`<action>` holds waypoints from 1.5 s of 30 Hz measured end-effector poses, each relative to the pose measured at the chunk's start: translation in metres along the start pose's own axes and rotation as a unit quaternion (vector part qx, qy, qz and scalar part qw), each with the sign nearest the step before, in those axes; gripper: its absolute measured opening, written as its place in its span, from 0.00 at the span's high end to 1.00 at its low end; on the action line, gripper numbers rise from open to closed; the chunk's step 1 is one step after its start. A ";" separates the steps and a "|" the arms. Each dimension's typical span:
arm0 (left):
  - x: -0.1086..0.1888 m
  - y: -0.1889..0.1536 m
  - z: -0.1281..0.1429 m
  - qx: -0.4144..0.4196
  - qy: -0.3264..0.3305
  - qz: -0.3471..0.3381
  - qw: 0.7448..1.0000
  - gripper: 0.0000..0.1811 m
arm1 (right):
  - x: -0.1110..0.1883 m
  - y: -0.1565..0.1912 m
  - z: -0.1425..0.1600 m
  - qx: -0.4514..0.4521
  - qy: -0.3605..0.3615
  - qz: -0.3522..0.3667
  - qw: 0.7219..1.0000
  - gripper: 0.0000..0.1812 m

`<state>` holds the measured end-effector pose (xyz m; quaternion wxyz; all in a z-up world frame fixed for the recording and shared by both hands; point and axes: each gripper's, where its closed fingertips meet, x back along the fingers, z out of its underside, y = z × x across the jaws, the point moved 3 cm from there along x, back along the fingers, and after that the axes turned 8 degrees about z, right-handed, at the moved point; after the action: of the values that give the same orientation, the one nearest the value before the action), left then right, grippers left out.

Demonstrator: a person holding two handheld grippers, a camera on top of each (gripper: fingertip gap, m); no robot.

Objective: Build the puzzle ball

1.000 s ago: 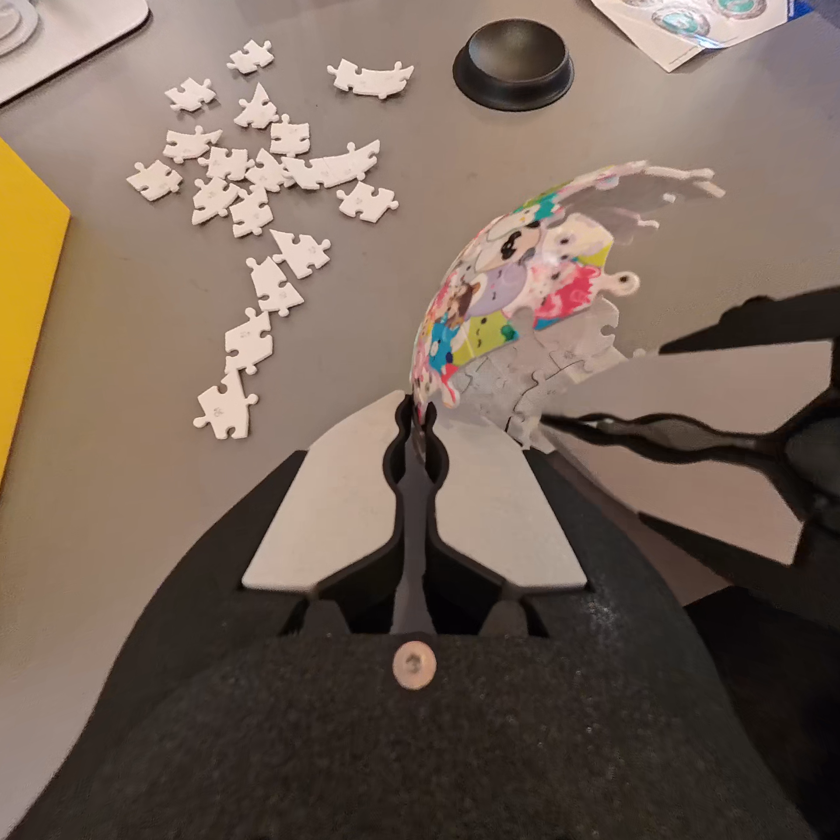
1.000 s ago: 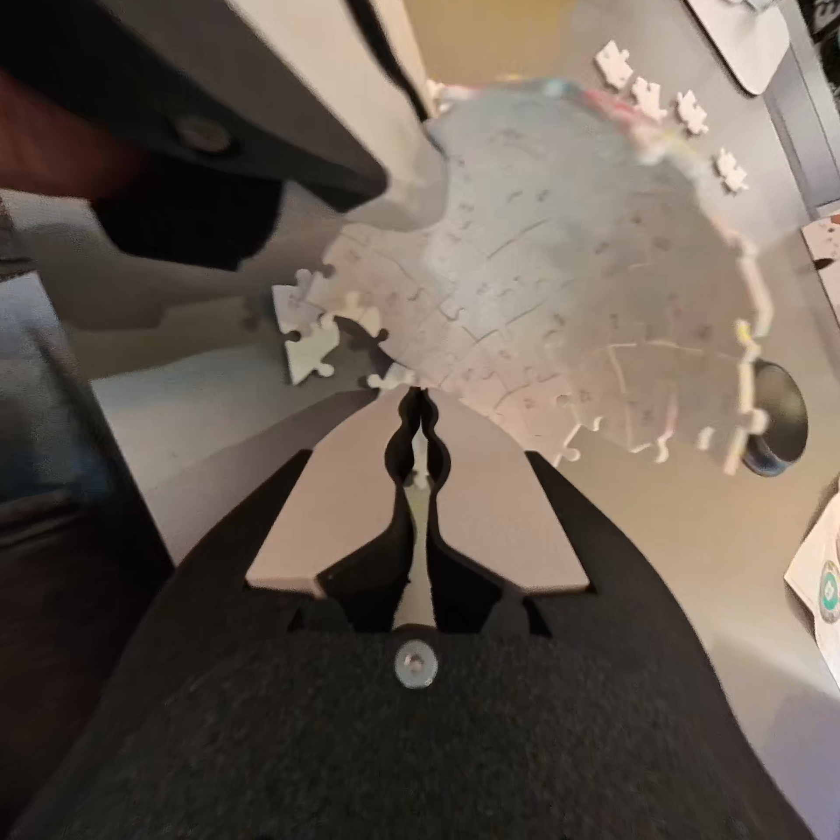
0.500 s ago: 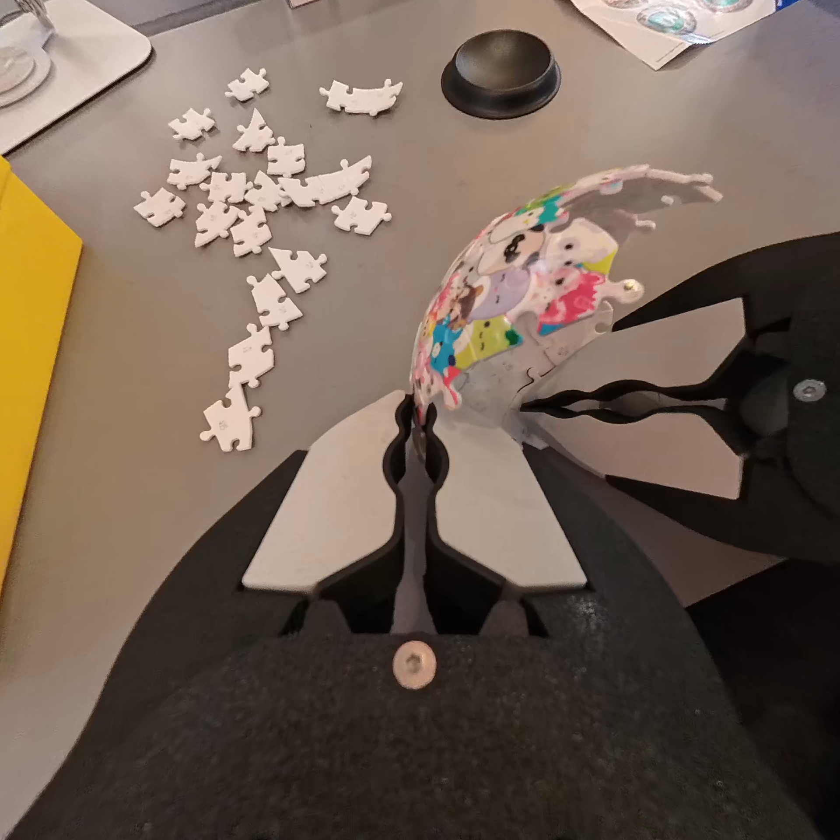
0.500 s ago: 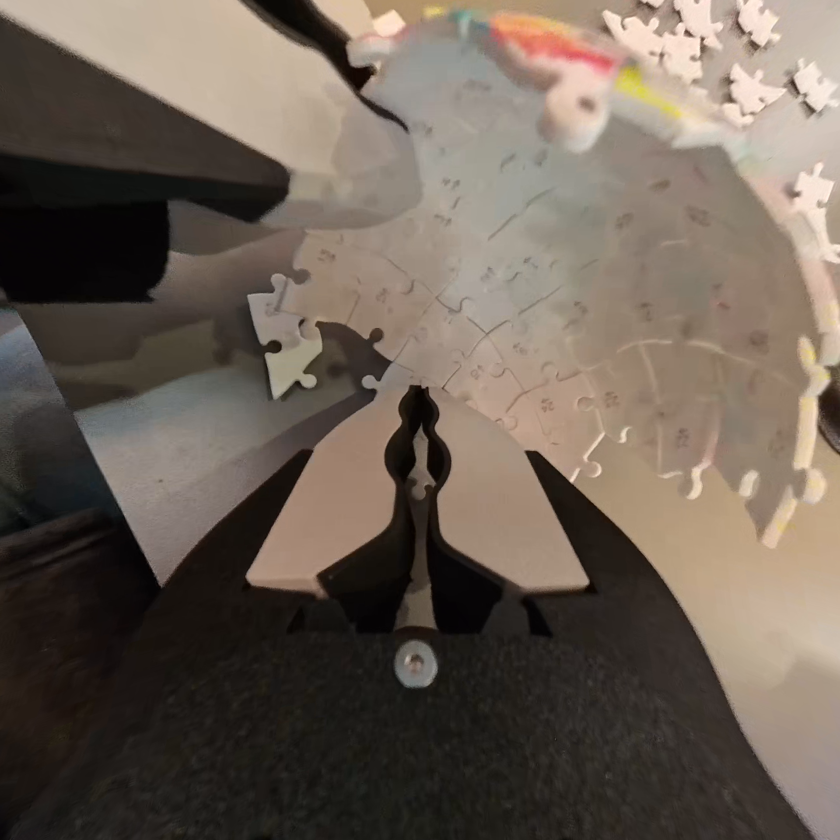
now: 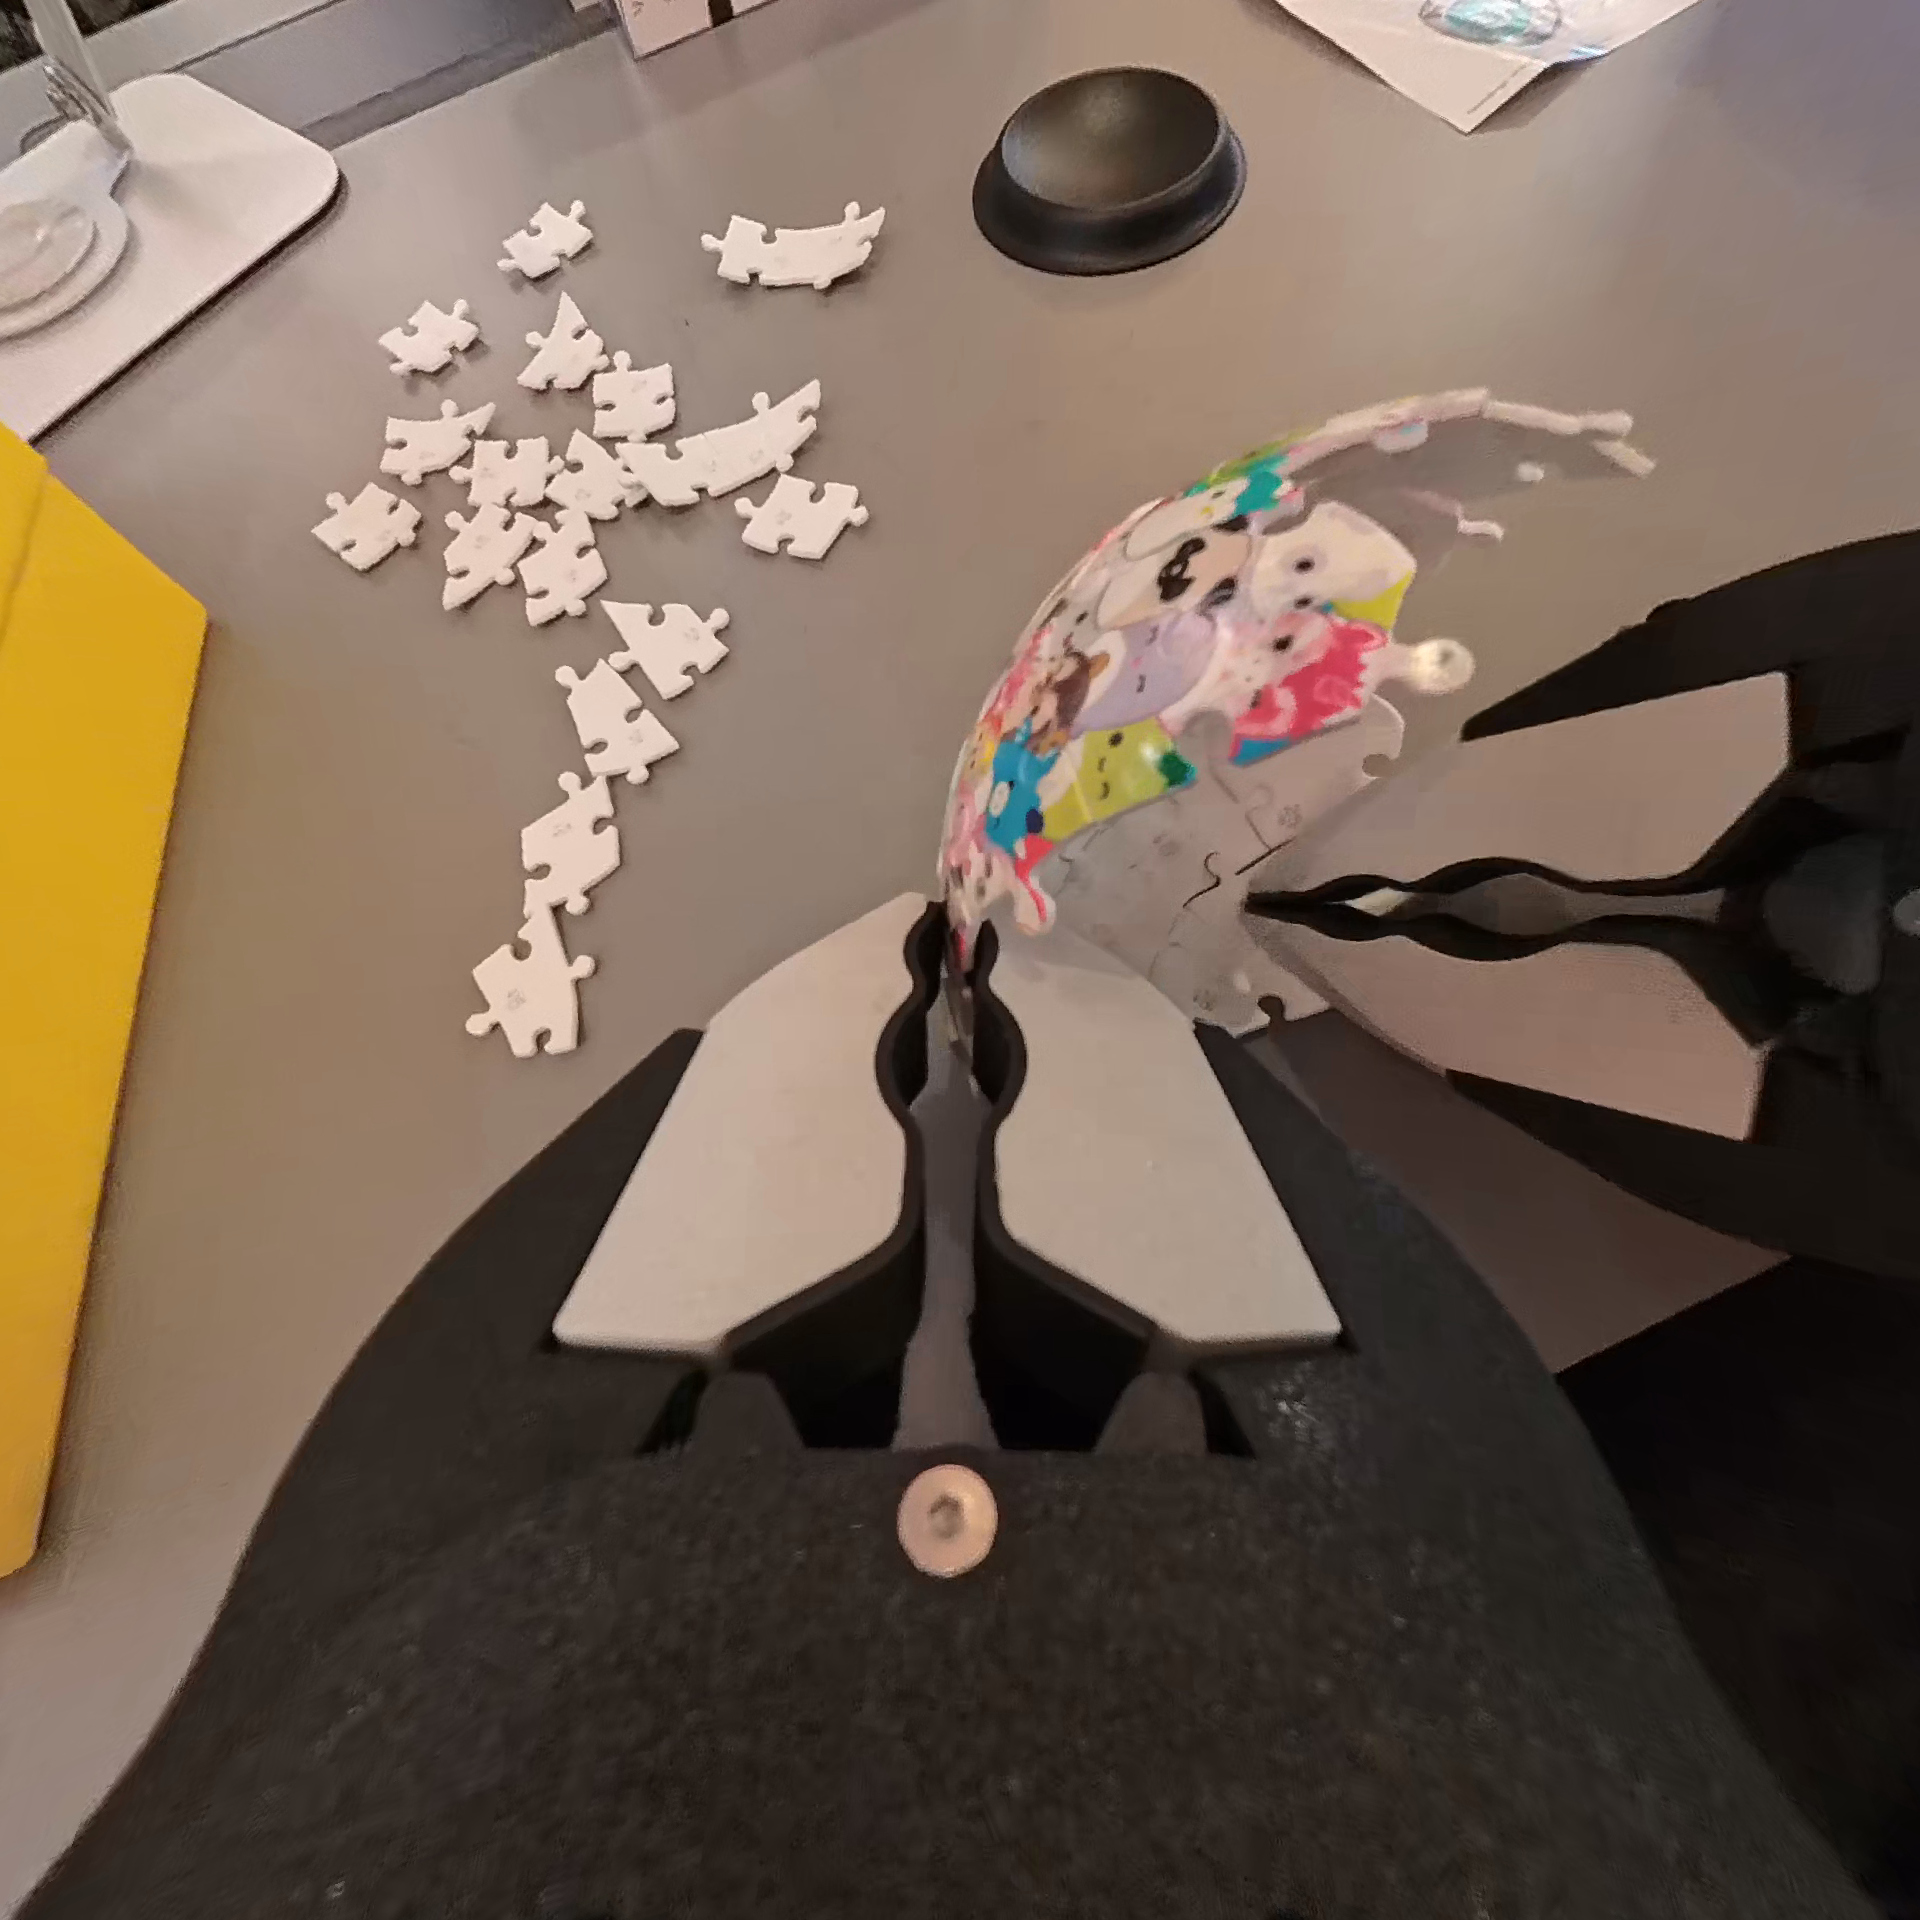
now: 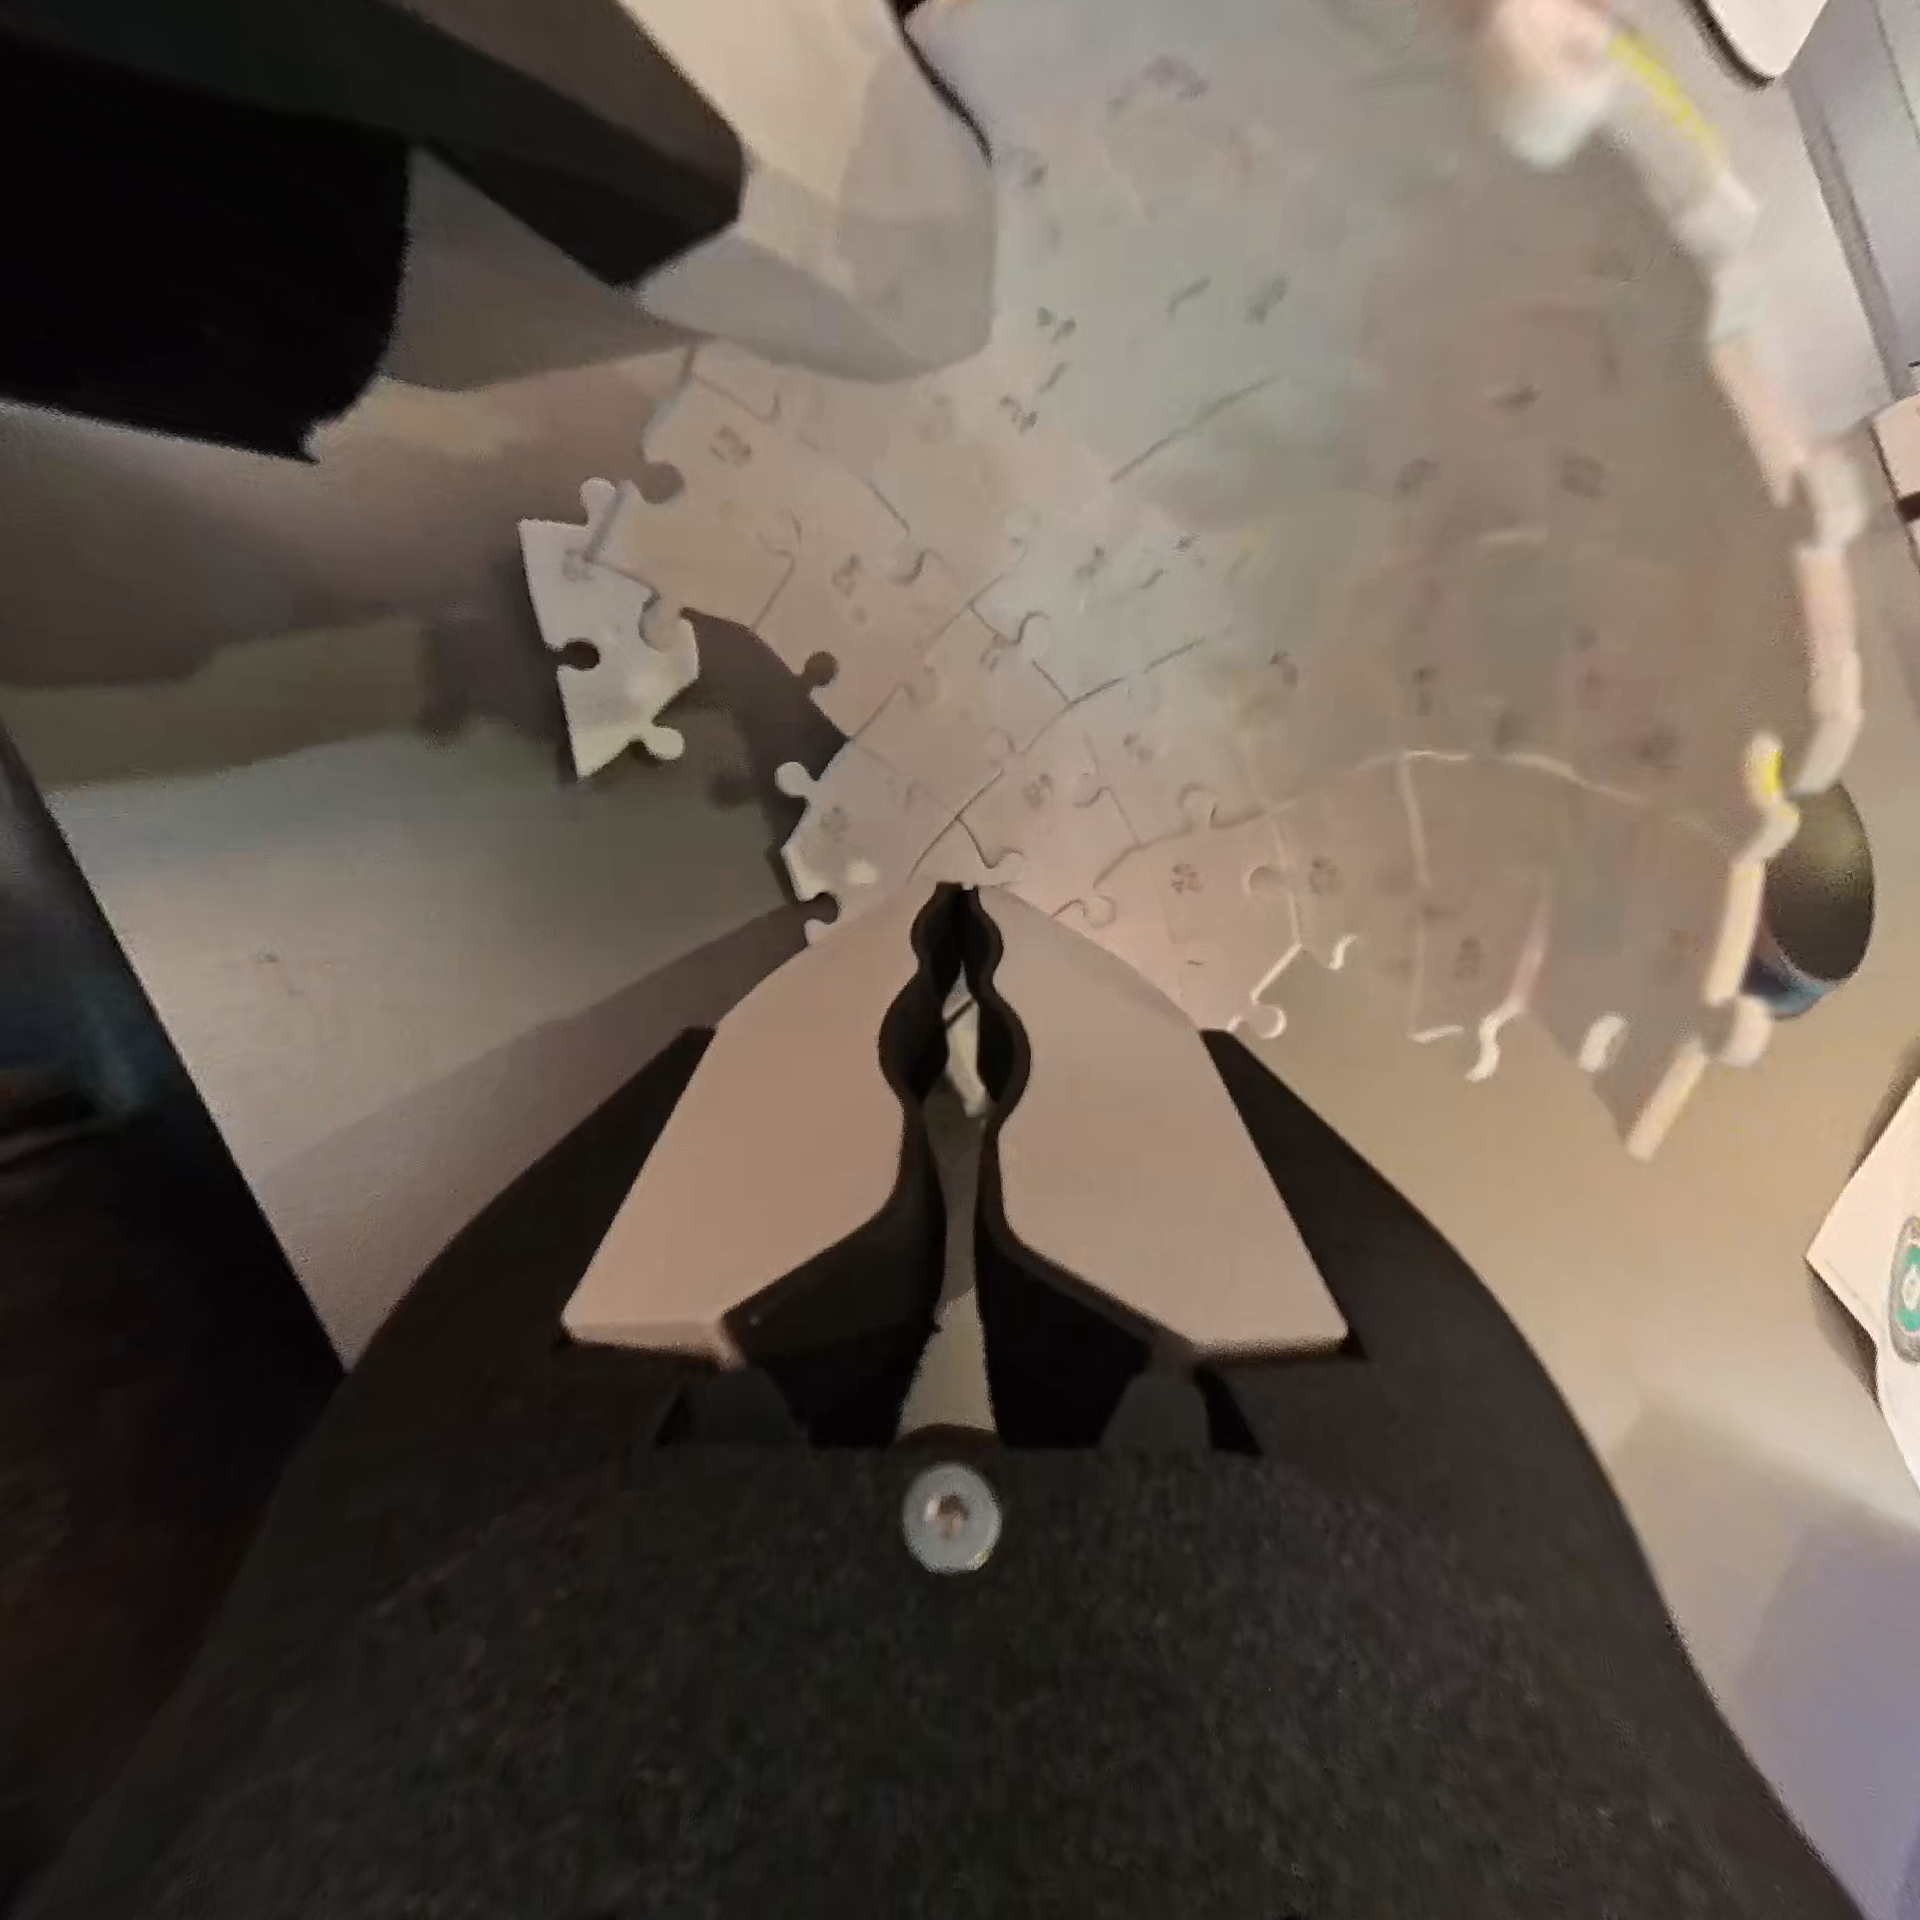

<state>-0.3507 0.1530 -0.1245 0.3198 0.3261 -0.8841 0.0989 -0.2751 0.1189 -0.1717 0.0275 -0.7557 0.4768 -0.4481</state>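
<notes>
Puzzle ball (image 5: 1195, 665), so far only a curved shell of joined pieces, is held up above the grey bench (image 5: 883, 343) between the two tools. The left gripper (image 5: 961, 940) has its jaws closed on the shell's lower edge, and the right gripper (image 6: 961, 899) has its jaws pinched shut on another part of the edge, coming in from the right side. From where I stand, I would say less than half of the sphere is built: the printed, colourful outside covers one bowl-shaped section with a ragged rim of tabs and gaps. A good deal is left, since a scatter of loose pieces (image 5: 582, 540) lies face down on the bench well to the left of the shell, a few already joined in short curved strips. A black round stand (image 5: 1107, 171) waits at the far side, apart from everything. The left wrist view gives the bright outer face, the loose pile, a yellow sheet (image 5: 73, 935) at the left edge and a white tray (image 5: 208, 187) in the far corner. The right wrist view shows what that one cannot: the pale, plain inside of the shell with its seams, blurred in places, and one piece (image 6: 613, 644) jutting out at the left of the rim, seemingly only partly joined.
</notes>
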 end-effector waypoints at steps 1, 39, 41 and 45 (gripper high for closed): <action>0.000 -0.001 -0.001 -0.008 0.000 -0.003 1.000 0.99 | 0.000 0.000 0.000 -0.002 0.002 0.001 1.000 1.00; 0.000 -0.012 -0.014 -0.098 0.020 -0.052 0.994 0.99 | 0.007 -0.004 0.009 -0.007 0.015 0.012 1.000 1.00; 0.000 -0.013 -0.013 -0.097 0.020 -0.055 0.994 0.99 | 0.020 -0.008 0.006 -0.006 -0.031 0.039 0.999 1.00; 0.001 -0.013 -0.014 -0.104 0.022 -0.063 0.992 0.99 | 0.034 -0.008 0.016 0.000 -0.045 0.034 0.998 1.00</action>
<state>-0.3360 0.1481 -0.1141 0.3768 0.3442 -0.8600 -0.0067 -0.2535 0.0911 -0.1555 0.0638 -0.7586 0.5004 -0.4124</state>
